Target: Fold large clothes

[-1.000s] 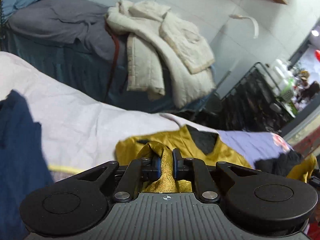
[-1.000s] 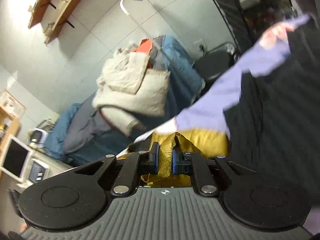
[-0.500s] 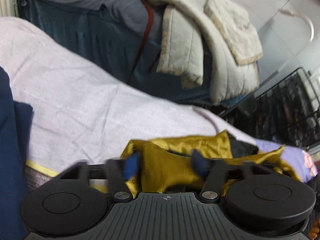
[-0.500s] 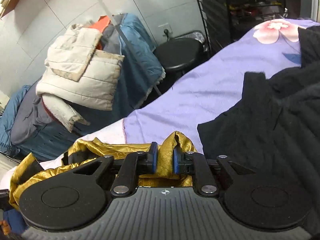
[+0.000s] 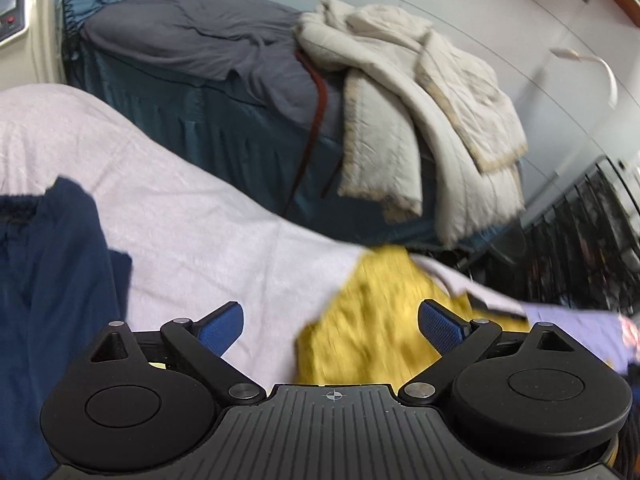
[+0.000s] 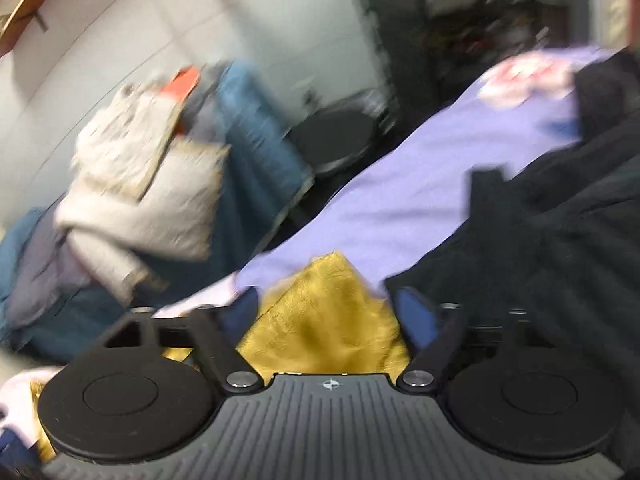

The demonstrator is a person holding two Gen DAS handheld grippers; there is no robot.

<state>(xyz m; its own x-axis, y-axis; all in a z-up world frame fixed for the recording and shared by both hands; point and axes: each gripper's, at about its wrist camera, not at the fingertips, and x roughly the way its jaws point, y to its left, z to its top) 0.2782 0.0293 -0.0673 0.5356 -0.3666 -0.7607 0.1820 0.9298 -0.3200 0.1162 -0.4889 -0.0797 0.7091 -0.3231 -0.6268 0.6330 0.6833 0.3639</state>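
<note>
Both grippers let go since 1 s ago: left gripper (image 5: 331, 326) & right gripper (image 6: 327, 316) jaws now spread apart, empty. Gold garment (image 5: 372, 316) lies on the pale bed sheet (image 5: 192, 220), btwn navy clothing (image 5: 52, 280) and black clothing (image 6: 560, 248).

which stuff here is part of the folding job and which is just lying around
In the job:
- gold garment, lying on the bed sheet
- left gripper, fingers apart
- right gripper, fingers apart

Lying about:
- navy garment
- black garment
- cream quilted coat
- grey cover
- black rack
</note>
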